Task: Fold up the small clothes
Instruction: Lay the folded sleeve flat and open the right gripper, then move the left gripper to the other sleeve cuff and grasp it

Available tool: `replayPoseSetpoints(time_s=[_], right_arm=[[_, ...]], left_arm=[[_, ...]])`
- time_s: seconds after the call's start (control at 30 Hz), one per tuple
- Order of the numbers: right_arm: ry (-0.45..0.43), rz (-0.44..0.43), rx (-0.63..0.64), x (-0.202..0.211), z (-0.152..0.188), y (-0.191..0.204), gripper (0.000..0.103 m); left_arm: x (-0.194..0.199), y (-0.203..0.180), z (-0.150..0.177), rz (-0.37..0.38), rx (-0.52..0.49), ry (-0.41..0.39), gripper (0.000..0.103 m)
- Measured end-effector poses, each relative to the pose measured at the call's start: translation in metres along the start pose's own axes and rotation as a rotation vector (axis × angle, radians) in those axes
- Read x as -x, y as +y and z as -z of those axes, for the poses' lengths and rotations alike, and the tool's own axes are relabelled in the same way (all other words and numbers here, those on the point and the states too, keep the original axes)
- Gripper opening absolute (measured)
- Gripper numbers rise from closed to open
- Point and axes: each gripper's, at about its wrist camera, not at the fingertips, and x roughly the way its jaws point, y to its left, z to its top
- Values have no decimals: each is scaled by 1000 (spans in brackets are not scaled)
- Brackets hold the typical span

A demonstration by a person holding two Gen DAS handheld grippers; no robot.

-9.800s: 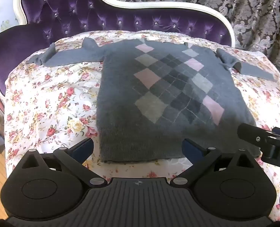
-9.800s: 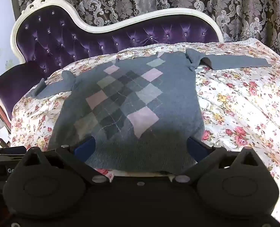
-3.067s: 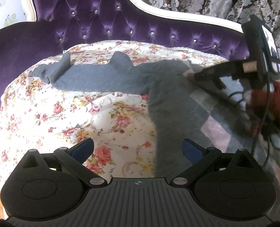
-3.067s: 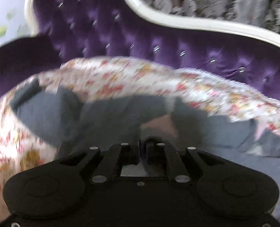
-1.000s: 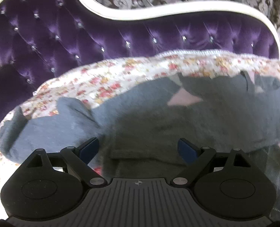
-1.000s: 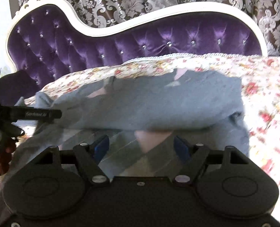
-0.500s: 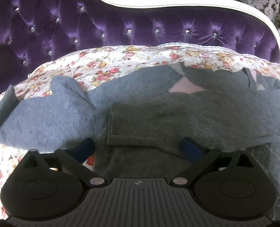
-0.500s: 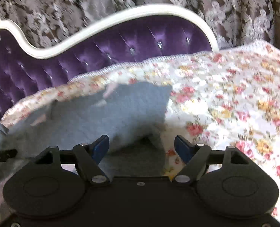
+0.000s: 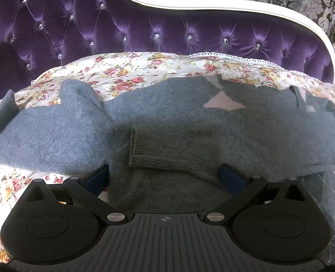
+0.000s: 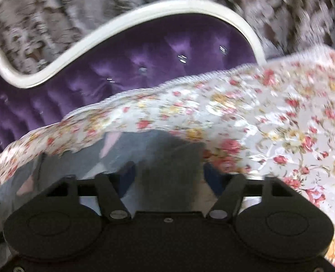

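A grey argyle sweater point(image 9: 167, 192) lies flat on a floral cloth point(image 9: 131, 72). One sleeve is folded across its chest, and that sleeve's ribbed cuff point(image 9: 165, 145) ends just ahead of my left gripper point(image 9: 165, 176). The left gripper stands wide open over the sweater's body, its pads clear of the cloth. The other sleeve point(image 9: 45, 136) stretches out to the left. The right wrist view is blurred. There my right gripper point(image 10: 170, 175) is at the sweater's point(image 10: 167, 156) right shoulder edge, its jaws closing with dark grey fabric between them.
The floral cloth point(image 10: 269, 122) covers the seat of a purple tufted sofa whose white-framed back point(image 9: 144, 22) rises close behind the sweater. Patterned curtains point(image 10: 54, 11) hang behind it. Bare floral cloth spreads to the right of the sweater.
My right gripper swept right across the sweater to its right edge and its jaws narrowed. My left gripper opened a little wider and sank slightly toward the folded sleeve's cuff.
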Motion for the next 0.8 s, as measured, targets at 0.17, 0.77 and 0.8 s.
replayPoseSetpoints(time_s=[0.17,0.77,0.8], right_arm=[[50,-15,-20,-12,3,-12,33],[-126,-28,114,70,27,39,90],[-142,-41,130,79,32,49,95]], left_arm=[[0,1,0,1,2,-4,103],[7,6,2,22,16,-6,102],[10,8,3,26,17,-3,102]])
